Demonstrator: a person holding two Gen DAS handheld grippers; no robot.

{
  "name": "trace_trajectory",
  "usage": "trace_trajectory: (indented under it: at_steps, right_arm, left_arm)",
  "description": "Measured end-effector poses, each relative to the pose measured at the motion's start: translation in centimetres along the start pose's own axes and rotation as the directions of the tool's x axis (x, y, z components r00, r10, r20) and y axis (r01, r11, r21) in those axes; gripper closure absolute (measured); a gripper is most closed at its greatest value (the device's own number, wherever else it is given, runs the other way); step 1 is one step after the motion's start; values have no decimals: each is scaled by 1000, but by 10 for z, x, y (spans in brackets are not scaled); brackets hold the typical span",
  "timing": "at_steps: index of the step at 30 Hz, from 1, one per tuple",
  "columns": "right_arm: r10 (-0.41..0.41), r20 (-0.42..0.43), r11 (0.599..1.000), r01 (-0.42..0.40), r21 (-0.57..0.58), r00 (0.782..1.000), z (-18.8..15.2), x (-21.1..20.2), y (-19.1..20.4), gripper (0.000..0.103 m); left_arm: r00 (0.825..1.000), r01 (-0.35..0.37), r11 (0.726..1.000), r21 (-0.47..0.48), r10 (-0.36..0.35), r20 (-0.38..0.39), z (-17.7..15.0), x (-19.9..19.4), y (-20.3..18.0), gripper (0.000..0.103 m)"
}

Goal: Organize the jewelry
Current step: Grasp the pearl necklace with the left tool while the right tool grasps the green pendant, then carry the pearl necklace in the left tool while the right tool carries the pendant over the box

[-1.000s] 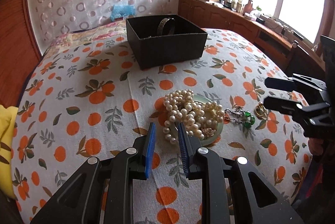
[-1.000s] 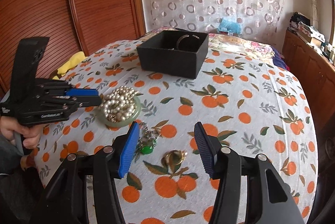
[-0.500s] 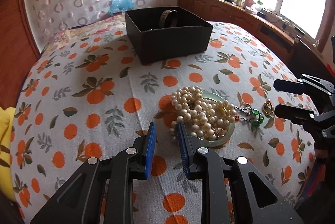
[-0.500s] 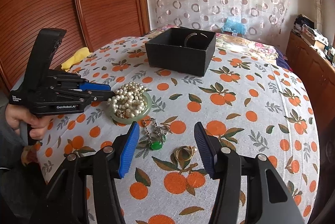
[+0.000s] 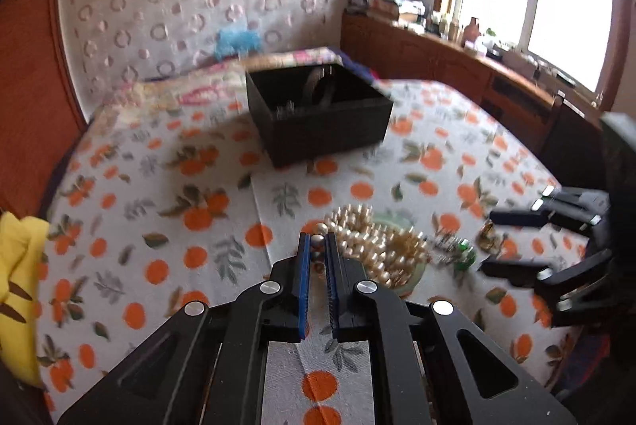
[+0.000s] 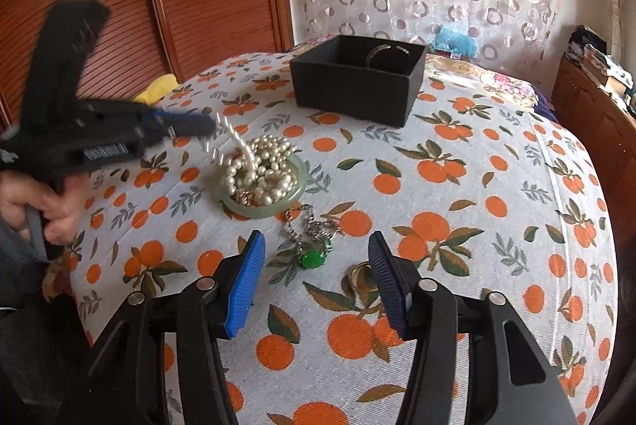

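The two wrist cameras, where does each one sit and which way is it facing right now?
Left wrist view: sits on the left gripper, looks down its fingers, shut on the pearl necklace, toward the black box; the right gripper shows.
Right wrist view: sits on the open right gripper, facing the green pendant; the left gripper and a hand show.
Shared: necklace, box, orange-print cloth.

Open bedspread (image 6: 497,186) lies between the jewelry pile and black box (image 6: 353,87), whose top stands unobstructed.
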State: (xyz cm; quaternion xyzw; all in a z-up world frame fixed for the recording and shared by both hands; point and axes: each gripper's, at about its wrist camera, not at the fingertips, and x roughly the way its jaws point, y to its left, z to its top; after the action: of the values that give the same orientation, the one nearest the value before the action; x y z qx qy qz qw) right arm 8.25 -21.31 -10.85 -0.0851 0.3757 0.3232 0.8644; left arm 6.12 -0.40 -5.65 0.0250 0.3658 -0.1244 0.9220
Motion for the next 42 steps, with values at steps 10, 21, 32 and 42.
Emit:
trace_trajectory:
  at_steps: [10, 21, 32, 42]
  right_arm:
    - [-3, -39, 1000, 2, -22, 999, 3, 14, 5, 64]
    - [-39, -80, 997, 34, -62, 996, 4, 24, 9, 68]
    - [-41, -59, 996, 36, -82, 997, 10, 15, 9, 84]
    - [-41, 19, 996, 42, -75, 999, 35, -8, -1, 83]
  left_arm:
    - [991, 4, 1000, 0, -4, 137, 28, -46, -4, 96]
    - [978, -5, 1000, 18, 1, 207, 50, -66, -8, 96]
    - [960, -14, 999, 37, 3, 278, 80, -86, -12, 96]
    - [951, -41, 997, 58, 21, 309, 106, -91, -15, 96]
